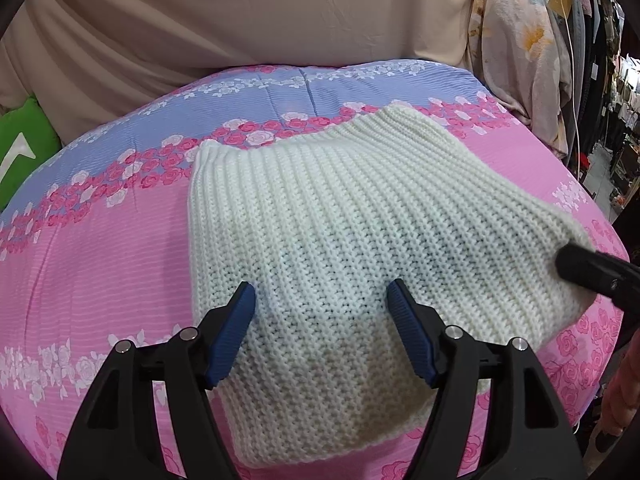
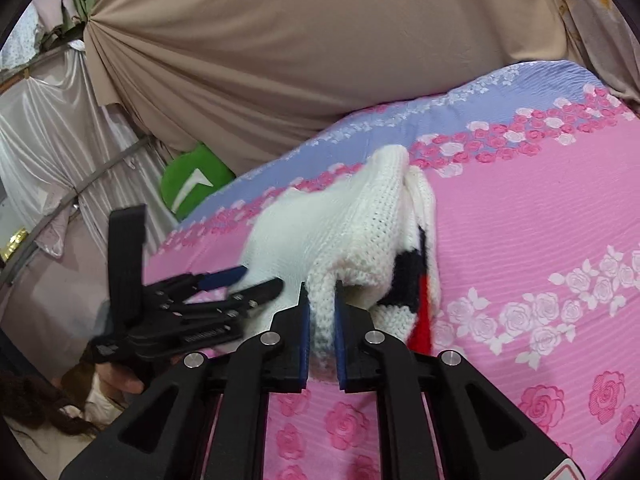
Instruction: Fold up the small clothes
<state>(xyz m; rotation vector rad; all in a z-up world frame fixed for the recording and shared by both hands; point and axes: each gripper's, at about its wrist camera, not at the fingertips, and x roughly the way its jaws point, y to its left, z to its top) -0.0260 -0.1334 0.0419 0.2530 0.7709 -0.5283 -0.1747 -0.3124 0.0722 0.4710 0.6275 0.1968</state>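
A small white knitted garment (image 1: 332, 224) lies on a pink and lilac rose-patterned bedspread (image 1: 100, 248). My left gripper (image 1: 320, 300) is open, its blue pads hovering over the garment's near part, holding nothing. In the right wrist view my right gripper (image 2: 322, 312) is shut on a fold of the white knit garment (image 2: 352, 232), lifting its edge; black and red patches (image 2: 416, 292) show underneath. The left gripper (image 2: 256, 280) shows there at the garment's left side. The right gripper's tip (image 1: 576, 264) appears at the garment's right corner in the left wrist view.
A beige draped cloth (image 1: 240, 8) hangs behind the bed. A green cushion (image 1: 20, 152) sits at the far left edge. Hanging clothes and a floral fabric (image 1: 520, 48) stand to the right of the bed.
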